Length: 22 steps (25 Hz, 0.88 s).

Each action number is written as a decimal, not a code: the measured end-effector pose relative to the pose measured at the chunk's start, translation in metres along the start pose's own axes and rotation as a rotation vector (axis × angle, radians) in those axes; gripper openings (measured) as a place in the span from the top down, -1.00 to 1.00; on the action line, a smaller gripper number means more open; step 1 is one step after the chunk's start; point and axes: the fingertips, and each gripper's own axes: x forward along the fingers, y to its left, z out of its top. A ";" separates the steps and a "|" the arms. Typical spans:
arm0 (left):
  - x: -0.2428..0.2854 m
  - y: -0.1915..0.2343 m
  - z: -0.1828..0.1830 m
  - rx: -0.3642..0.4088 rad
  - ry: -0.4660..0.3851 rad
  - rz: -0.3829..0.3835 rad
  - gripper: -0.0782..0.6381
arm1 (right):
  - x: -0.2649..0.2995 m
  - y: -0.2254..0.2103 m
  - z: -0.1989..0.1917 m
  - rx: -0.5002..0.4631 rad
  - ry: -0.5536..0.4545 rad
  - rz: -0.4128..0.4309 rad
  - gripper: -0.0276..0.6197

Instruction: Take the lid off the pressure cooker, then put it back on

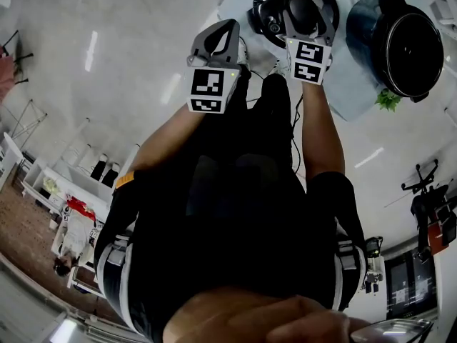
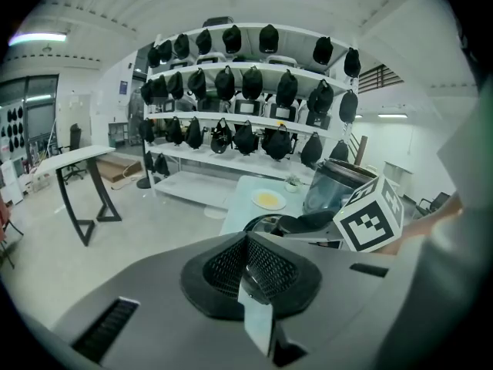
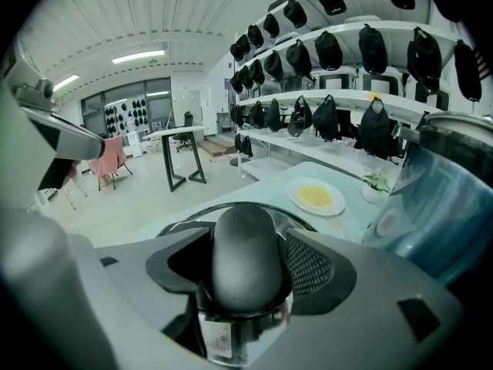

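My right claw [image 3: 245,236] is spread on either side of the black handle [image 3: 245,276] of the pressure cooker lid [image 1: 263,6], without clamping it. The lid lies on the desk [image 3: 254,187] right beneath the claw. To that claw's right the cooker pot [image 1: 364,27] stands open, its inside dark. Ahead, a plate [image 3: 296,190] holds yellow food [image 3: 316,197]. My left claw [image 2: 248,264] is pressed together, empty.

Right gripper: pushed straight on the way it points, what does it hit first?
The lid knob, which already stands between the open fingers of the right gripper. It would meet that almost at once, then the lid beneath; exact depth is unclear.
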 end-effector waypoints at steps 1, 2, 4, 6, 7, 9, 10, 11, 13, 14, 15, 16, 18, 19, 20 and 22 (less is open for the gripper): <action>-0.002 0.000 0.003 -0.001 -0.009 -0.008 0.76 | -0.006 -0.002 0.001 0.000 -0.003 -0.009 -0.03; -0.003 0.000 0.005 -0.002 -0.020 -0.017 0.76 | -0.013 -0.004 0.003 0.001 -0.011 -0.023 -0.03; -0.005 0.000 0.008 -0.009 -0.039 -0.041 0.76 | -0.030 -0.007 0.009 0.008 -0.034 -0.058 -0.02; -0.006 -0.002 0.008 -0.013 -0.055 -0.070 0.76 | -0.048 -0.007 0.018 0.018 -0.059 -0.086 -0.02; -0.008 -0.004 0.009 -0.012 -0.059 -0.085 0.76 | -0.060 -0.005 0.025 0.026 -0.071 -0.095 -0.02; -0.014 -0.009 0.012 -0.001 -0.067 -0.115 0.76 | -0.085 0.002 0.040 0.049 -0.102 -0.102 0.02; -0.017 -0.013 0.016 0.007 -0.076 -0.129 0.76 | -0.099 0.004 0.048 0.060 -0.120 -0.103 0.05; -0.020 -0.018 0.023 0.014 -0.091 -0.142 0.76 | -0.111 0.005 0.055 0.064 -0.137 -0.104 0.08; -0.027 -0.028 0.039 0.023 -0.132 -0.153 0.76 | -0.133 0.006 0.067 0.056 -0.165 -0.100 0.16; -0.034 -0.032 0.045 0.023 -0.152 -0.150 0.76 | -0.142 0.009 0.070 0.051 -0.174 -0.092 0.19; -0.042 -0.035 0.049 0.020 -0.168 -0.142 0.76 | -0.151 0.013 0.070 0.046 -0.182 -0.080 0.21; -0.050 -0.038 0.051 0.015 -0.180 -0.130 0.76 | -0.159 0.019 0.070 0.042 -0.189 -0.065 0.25; -0.068 -0.041 0.051 0.003 -0.196 -0.101 0.76 | -0.173 0.031 0.070 0.028 -0.205 -0.029 0.29; -0.075 -0.044 0.050 -0.005 -0.200 -0.086 0.76 | -0.179 0.037 0.069 0.015 -0.210 -0.011 0.31; -0.082 -0.047 0.048 -0.015 -0.202 -0.071 0.76 | -0.185 0.041 0.068 -0.001 -0.214 0.007 0.34; -0.094 -0.055 0.040 -0.035 -0.199 -0.040 0.76 | -0.195 0.047 0.062 -0.027 -0.218 0.043 0.36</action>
